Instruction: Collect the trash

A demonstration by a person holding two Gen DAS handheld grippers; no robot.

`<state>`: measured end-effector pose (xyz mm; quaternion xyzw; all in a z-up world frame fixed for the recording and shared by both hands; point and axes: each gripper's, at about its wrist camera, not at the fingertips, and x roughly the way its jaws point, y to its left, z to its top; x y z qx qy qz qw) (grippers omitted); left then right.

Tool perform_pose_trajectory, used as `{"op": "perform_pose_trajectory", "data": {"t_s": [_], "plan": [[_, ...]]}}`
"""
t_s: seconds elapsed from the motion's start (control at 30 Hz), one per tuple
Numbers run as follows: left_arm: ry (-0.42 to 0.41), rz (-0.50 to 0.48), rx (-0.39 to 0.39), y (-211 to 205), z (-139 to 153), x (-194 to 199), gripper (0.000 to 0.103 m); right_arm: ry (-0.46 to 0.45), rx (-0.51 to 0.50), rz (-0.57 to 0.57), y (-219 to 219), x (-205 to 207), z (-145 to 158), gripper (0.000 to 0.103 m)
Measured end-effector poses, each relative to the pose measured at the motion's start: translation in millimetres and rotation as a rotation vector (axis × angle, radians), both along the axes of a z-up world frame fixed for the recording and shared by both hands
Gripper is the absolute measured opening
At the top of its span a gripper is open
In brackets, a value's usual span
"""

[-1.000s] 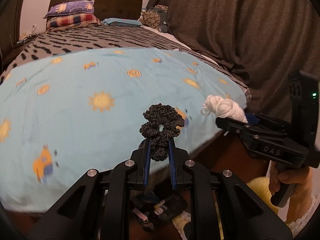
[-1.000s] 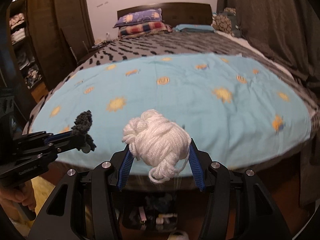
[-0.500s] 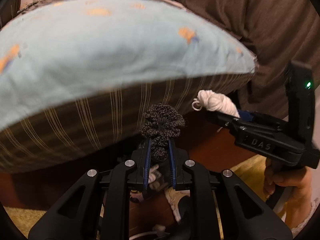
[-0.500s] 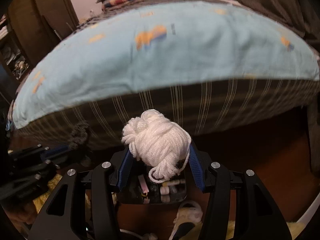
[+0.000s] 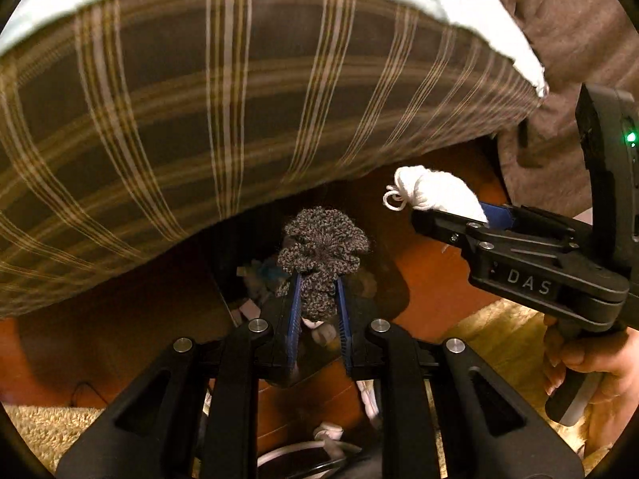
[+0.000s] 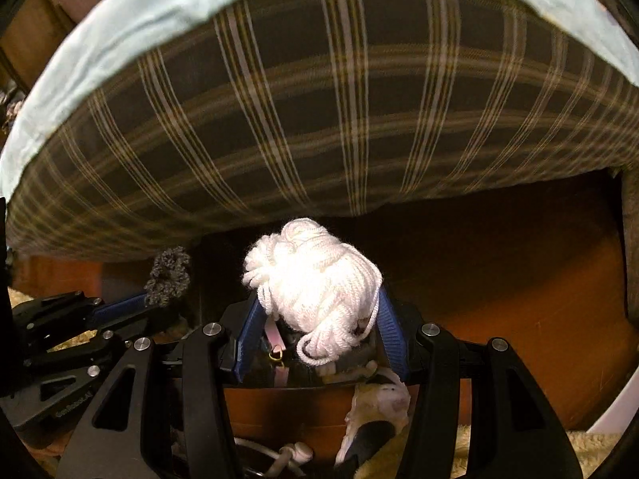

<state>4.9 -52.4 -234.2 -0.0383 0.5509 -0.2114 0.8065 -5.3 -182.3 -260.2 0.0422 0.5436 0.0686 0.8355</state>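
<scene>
1. My left hand-held gripper (image 5: 317,303) pinched a fuzzy gray scrunchie (image 5: 321,247) between its two blue pads (image 5: 294,315). The pads were close together, with the scrunchie squeezed in the gap and puffing out above them.
2. My right hand-held gripper (image 6: 317,327) pinched a ball of white yarn (image 6: 313,279). Its blue pads (image 6: 389,335) sat wider apart, because the ball was fat. A loose loop of yarn hung down at the front.
3. Both things were up in the air, in front of the foot edge of the bed and lower than the mattress top.
4. The side of the mattress (image 6: 319,111) filled the top of both views. It was dark with pale stripes that cross each other. A light blue sheet (image 6: 120,28) ran along its top edge.
5. In the left view, my right hand-held gripper came in from the right side, with the white yarn poking out of its tip. A small green light (image 5: 631,136) glowed on it, and my right hand (image 5: 587,363) held its handle.
6. In the right view, my left hand-held gripper came in from the left side with the gray scrunchie at its tip, near the white yarn but not touching it.
7. Under the bed edge was a brown wooden floor (image 6: 519,311). A dark box (image 6: 359,359) with small things in it sat right below the grippers. I could not tell what the small things were.
8. A pale shaggy rug (image 5: 44,431) lay at the bottom left of the left view.
9. A brown curtain (image 5: 567,40) hung at the right corner of the bed.
</scene>
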Motion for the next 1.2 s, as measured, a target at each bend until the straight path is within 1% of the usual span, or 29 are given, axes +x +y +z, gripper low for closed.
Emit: {"op": "perform_pose_trajectory", "data": {"t_s": [0.1, 0.27, 0.3, 0.37, 0.4, 0.43, 0.47, 0.5, 0.53, 0.57, 0.6, 0.63, 0.67, 0.73, 0.83, 0.97, 1.03, 1.07, 1.2], "plan": [[0.021, -0.002, 0.011, -2, -10, 2, 0.020, 0.010, 0.000, 0.000, 3, 3, -3, 0.056], [0.033, 0.016, 0.020, 3, -14, 7, 0.028, 0.004, 0.009, -0.012, 2, 17, 1, 0.061], [0.033, 0.023, 0.019, 5, -15, 7, 0.031, 0.004, 0.012, -0.017, -1, 18, 1, 0.064], [0.028, 0.032, 0.018, 11, -14, 8, 0.040, -0.007, 0.020, -0.024, -8, 20, 4, 0.067], [0.025, 0.036, 0.017, 13, -12, 9, 0.042, -0.014, 0.021, -0.027, -11, 20, 7, 0.070], [0.018, 0.040, 0.013, 16, -9, 8, 0.046, -0.021, 0.024, -0.030, -12, 20, 9, 0.074], [0.010, 0.045, 0.011, 18, -6, 9, 0.052, -0.032, 0.029, -0.035, -15, 18, 13, 0.075], [-0.002, 0.052, 0.012, 20, -1, 8, 0.054, -0.044, 0.036, -0.044, -18, 16, 18, 0.075], [-0.017, 0.059, 0.012, 22, 4, 6, 0.060, -0.050, 0.039, -0.048, -20, 15, 20, 0.076], [-0.032, 0.069, 0.011, 25, 10, 5, 0.068, -0.062, 0.049, -0.058, -23, 12, 26, 0.077], [-0.041, 0.077, 0.007, 27, 14, 3, 0.071, -0.072, 0.054, -0.065, -26, 8, 29, 0.084], [-0.058, 0.086, 0.000, 31, 21, 1, 0.079, -0.085, 0.057, -0.073, -30, 4, 34, 0.095], [-0.073, 0.092, -0.003, 33, 28, -2, 0.086, -0.102, 0.057, -0.080, -34, 1, 40, 0.098], [-0.109, 0.104, -0.005, 39, 48, -6, 0.095, -0.136, 0.051, -0.091, -40, -7, 56, 0.100], [-0.177, 0.125, -0.003, 47, 79, -13, 0.095, -0.191, 0.039, -0.103, -39, -17, 83, 0.100], [-0.284, 0.158, 0.012, 54, 125, -24, 0.095, -0.311, 0.031, -0.118, -40, -34, 129, 0.100], [-0.349, 0.173, 0.016, 57, 151, -32, 0.095, -0.376, -0.008, -0.139, -38, -44, 159, 0.100], [-0.382, 0.178, 0.016, 58, 163, -38, 0.095, -0.396, -0.019, -0.146, -38, -48, 168, 0.100], [-0.486, 0.203, 0.022, 62, 201, -50, 0.095, -0.521, -0.068, -0.173, -35, -69, 216, 0.100]]}}
